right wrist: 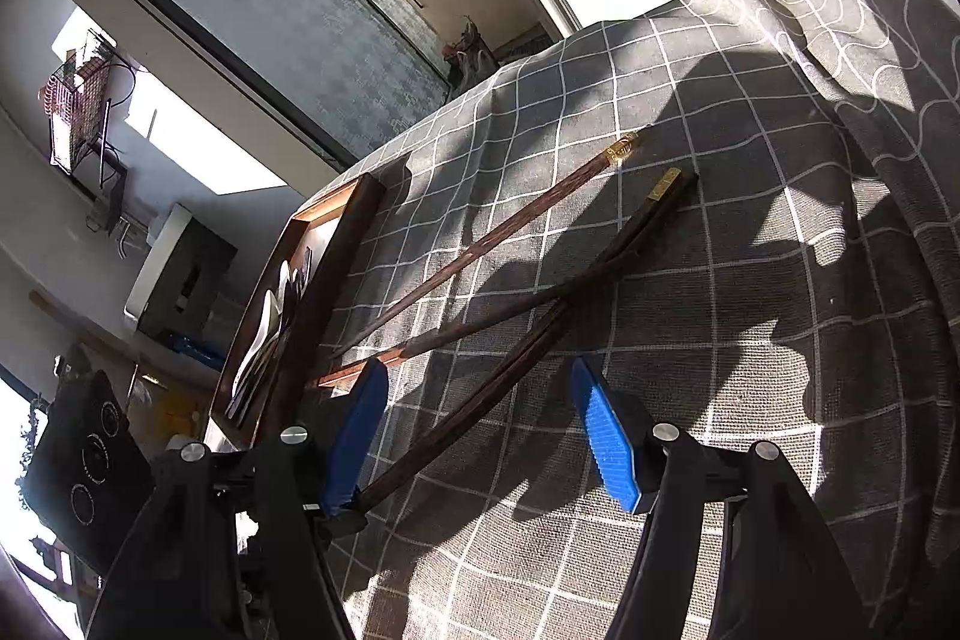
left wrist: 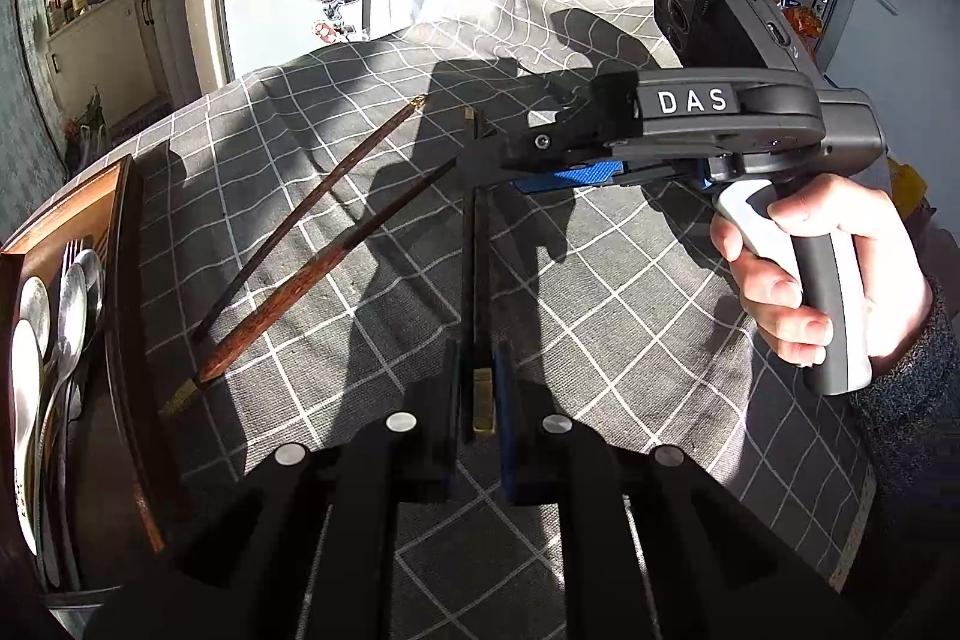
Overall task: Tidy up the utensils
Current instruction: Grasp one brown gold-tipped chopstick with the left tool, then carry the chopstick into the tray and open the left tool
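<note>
"DAS" read white on the black right gripper (left wrist: 489,148), fingers spread. The left gripper (left wrist: 477,394) clamped a dark wooden chopstick pair (left wrist: 474,250) at centre frame; the spoon-filled wooden tray (left wrist: 120,244) edged lower left.

Open right hand-held gripper (right wrist: 480,430) over crossed chopsticks (right wrist: 510,292) on checked tablecloth (right wrist: 750,220)

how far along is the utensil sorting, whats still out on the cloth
Done: metal spoons and a fork already lie in the brown wooden tray. In hand: the left tongs are closed on a pair of dark wooden chopsticks; the right tongs are open above the grey checked tablecloth. Left: two more brown gold-tipped chopsticks lie loose beside the tray.
</note>
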Motion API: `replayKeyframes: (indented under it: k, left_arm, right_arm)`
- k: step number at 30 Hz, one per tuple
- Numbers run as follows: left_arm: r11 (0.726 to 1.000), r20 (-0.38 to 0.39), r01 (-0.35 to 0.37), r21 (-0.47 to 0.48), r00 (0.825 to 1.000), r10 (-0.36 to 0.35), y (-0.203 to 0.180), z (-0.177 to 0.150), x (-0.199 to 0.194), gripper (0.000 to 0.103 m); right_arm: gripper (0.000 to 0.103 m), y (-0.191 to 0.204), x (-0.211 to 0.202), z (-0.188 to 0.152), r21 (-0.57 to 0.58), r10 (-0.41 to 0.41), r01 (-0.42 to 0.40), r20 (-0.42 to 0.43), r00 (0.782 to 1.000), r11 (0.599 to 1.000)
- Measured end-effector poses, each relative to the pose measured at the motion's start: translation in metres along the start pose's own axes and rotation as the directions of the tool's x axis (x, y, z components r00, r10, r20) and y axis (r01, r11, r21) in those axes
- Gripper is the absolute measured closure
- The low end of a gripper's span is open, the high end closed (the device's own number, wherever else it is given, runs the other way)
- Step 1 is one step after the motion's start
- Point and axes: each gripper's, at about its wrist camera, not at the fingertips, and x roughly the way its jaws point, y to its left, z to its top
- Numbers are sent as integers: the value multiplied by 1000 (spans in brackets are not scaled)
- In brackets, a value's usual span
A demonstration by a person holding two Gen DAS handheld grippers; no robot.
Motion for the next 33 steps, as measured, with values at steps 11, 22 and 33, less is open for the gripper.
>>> replayKeyframes:
  k: [11, 22, 33]
  left_arm:
    - [998, 19, 57, -1, 998, -57, -25, -3, -15, 91]
    - [996, 63, 67, 53, 996, -70, -32, -14, -38, 95]
    - [994, 114, -87, -69, 989, 95, 46, -44, -98, 95]
  right_arm:
    - [81, -13, -1, -9, 112, -34, 29, 44, 998, 993]
    - [85, 31, -33, -13, 36, -106, 102, 112, 988, 994]
    - [88, 126, 60, 18, -77, 38, -38, -6, 999, 996]
